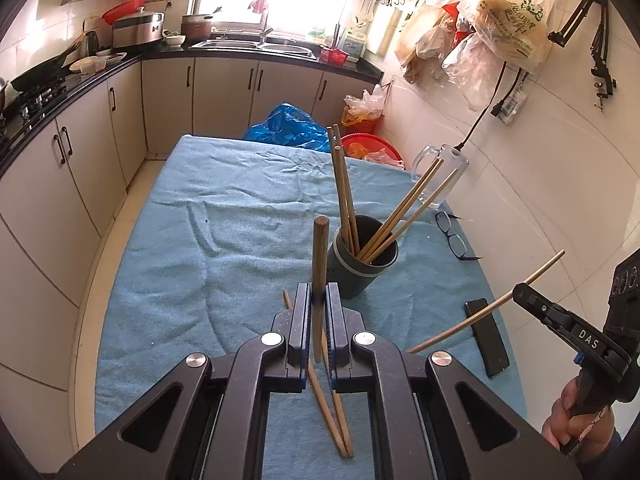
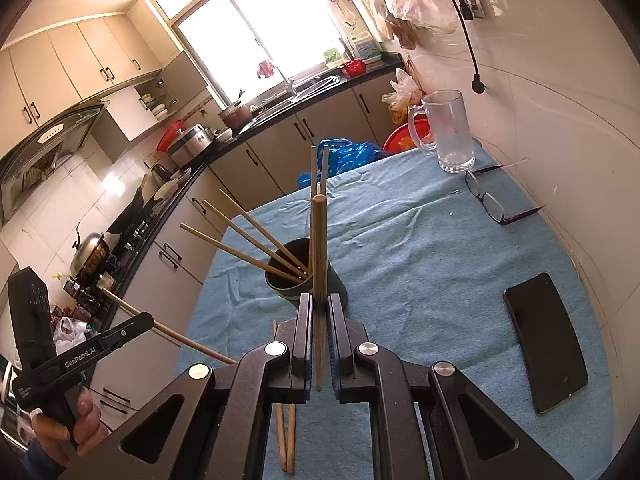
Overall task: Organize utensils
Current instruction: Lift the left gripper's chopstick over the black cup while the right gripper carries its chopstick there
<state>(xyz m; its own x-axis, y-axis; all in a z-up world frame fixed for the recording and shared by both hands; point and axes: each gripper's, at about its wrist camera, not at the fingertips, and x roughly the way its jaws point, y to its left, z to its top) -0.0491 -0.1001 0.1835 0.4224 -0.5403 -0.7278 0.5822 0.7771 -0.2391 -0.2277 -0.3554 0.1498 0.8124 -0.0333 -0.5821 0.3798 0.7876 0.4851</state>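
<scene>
Both my claws, left gripper (image 1: 319, 304) and right gripper (image 2: 320, 312), pinch one chopstick (image 1: 319, 264) each near mid-frame by the cup (image 1: 362, 258); light, stiff, slick sticks, so I'd grip mid-shaft.

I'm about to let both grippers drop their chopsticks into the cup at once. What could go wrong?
1. The cup already holds chopsticks splayed both ways, so a new one may catch on them and tip out.
2. The left gripper and right gripper each clamp one chopstick; heading in together they could cross.
3. The glasses and phone lie nearby.
</scene>
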